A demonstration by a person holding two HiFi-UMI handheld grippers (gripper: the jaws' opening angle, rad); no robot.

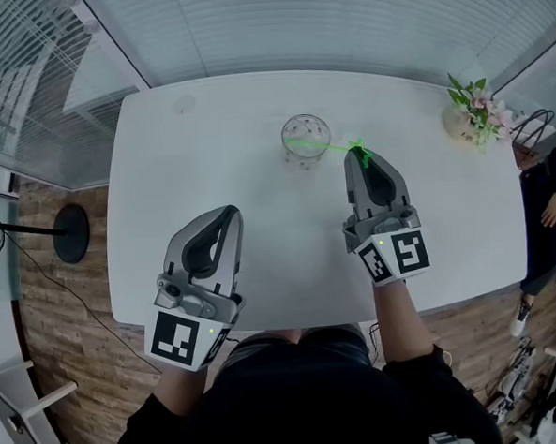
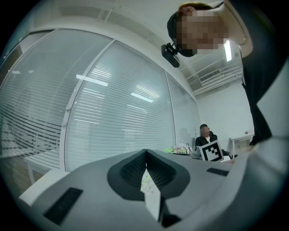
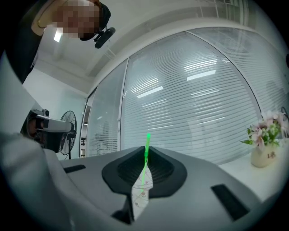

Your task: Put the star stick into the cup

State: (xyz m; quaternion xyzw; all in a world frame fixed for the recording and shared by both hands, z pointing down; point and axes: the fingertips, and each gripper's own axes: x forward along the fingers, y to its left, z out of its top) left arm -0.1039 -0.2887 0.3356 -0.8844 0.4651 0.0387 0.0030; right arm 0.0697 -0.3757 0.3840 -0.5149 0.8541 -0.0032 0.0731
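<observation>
I have the right gripper [image 1: 354, 152] out over the white counter [image 1: 258, 194]. Its jaws are clamped on the green star stick [image 1: 320, 146], close to the star end. In the right gripper view the jaws [image 3: 146, 149] meet around the thin green shaft [image 3: 146, 146], which pokes up just past their tips. From the head view, the stick runs level from the jaws toward the clear glass cup [image 1: 293, 124] near the middle of the counter. Its far end lies across the cup's mouth, though I cannot tell whether it touches the glass. The left gripper [image 1: 232, 213] hangs near the counter's front edge, well apart from the cup. Its jaws [image 2: 146, 151] are pressed together with nothing between them. A small pot of pink flowers [image 1: 476, 110] sits at the counter's far right corner.
</observation>
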